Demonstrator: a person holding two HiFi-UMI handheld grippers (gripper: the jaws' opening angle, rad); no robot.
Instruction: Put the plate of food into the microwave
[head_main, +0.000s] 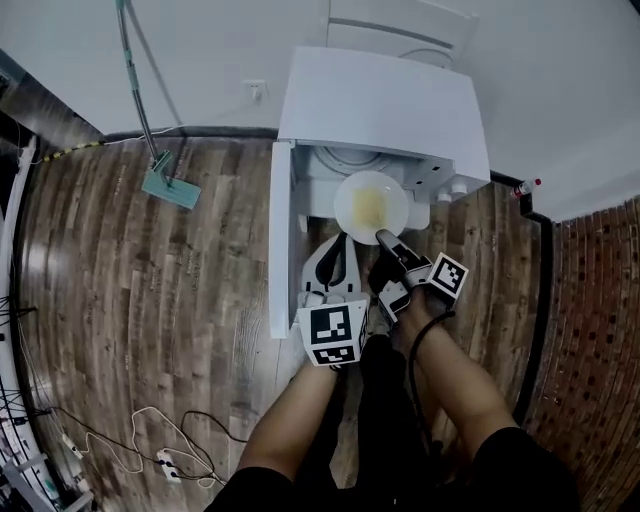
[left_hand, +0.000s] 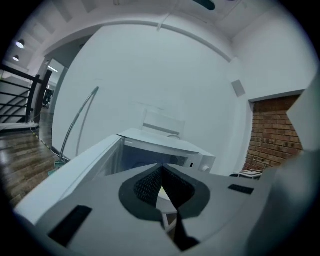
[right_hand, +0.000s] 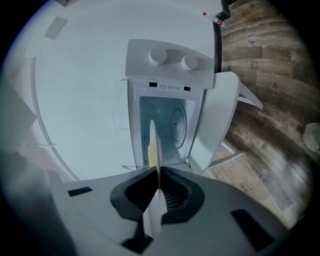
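A white plate with yellow food hangs in front of the open cavity of the white microwave. My right gripper is shut on the plate's near rim. In the right gripper view the plate shows edge-on between the jaws of the right gripper, and the microwave cavity lies straight ahead. My left gripper is shut and empty, just left of the plate and below it. In its own view the left gripper points at the microwave.
The microwave door swings out to the left, beside my left gripper. A mop leans on the wall at the left. Cables lie on the wood floor. A brick wall stands at the right. The person's legs are below.
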